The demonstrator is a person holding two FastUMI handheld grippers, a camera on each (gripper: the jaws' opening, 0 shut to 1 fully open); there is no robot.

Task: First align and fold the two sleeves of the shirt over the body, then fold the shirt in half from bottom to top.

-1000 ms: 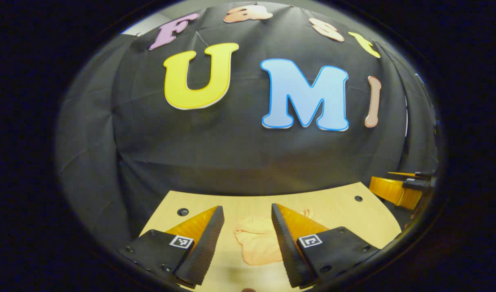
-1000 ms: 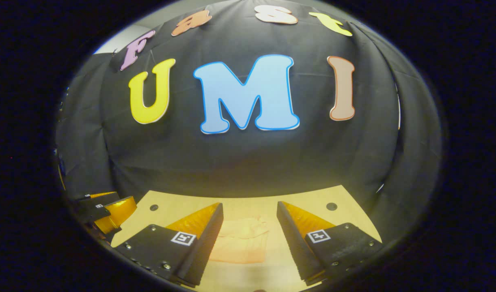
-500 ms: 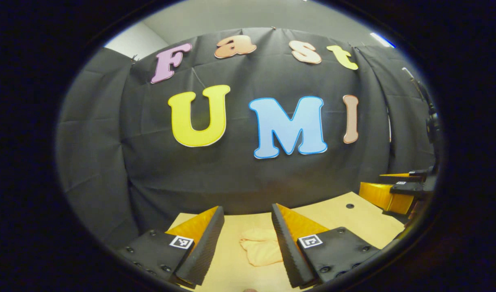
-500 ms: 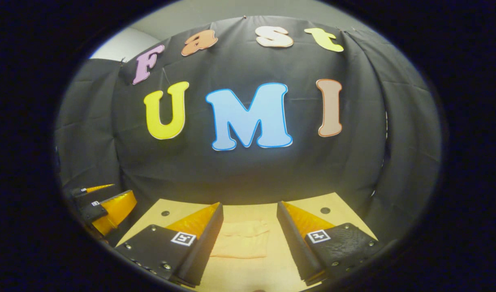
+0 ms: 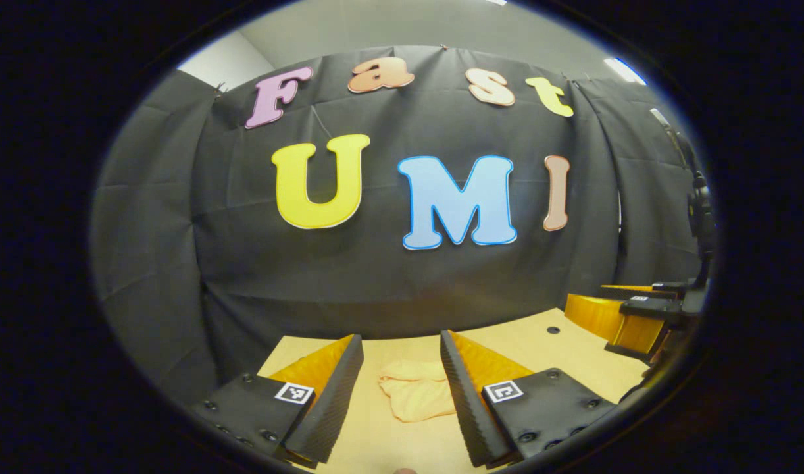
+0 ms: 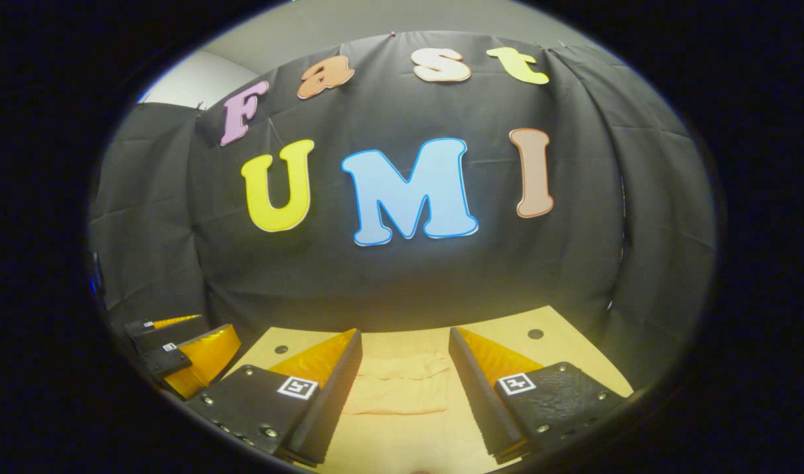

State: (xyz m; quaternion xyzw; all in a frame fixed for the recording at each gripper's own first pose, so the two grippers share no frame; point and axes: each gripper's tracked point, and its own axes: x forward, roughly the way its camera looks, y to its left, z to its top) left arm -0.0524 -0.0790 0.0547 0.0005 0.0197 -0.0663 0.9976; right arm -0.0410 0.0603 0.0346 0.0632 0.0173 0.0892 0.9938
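A peach shirt (image 5: 415, 395) lies folded into a small flat bundle on the wooden table (image 5: 560, 349); in the right gripper view the shirt (image 6: 395, 388) looks like a neat rectangle. My left gripper (image 5: 402, 368) is open, held above the table with the shirt seen between its fingers, not touching it. My right gripper (image 6: 405, 365) is open too, raised over the table (image 6: 560, 342) on the near side of the shirt, nothing between its fingers. In the left gripper view the right gripper (image 5: 632, 309) shows at the right edge; in the right gripper view the left gripper (image 6: 178, 349) shows at the left edge.
The black cloth wall (image 5: 389, 276) rises just behind the table's far edge. Small round holes (image 6: 535, 334) mark the tabletop near its far corners.
Both grippers have drawn back and tilted upward from the table, so the shirt looks smaller and lower in both views. The shirt has stayed put, and both grippers remain open.
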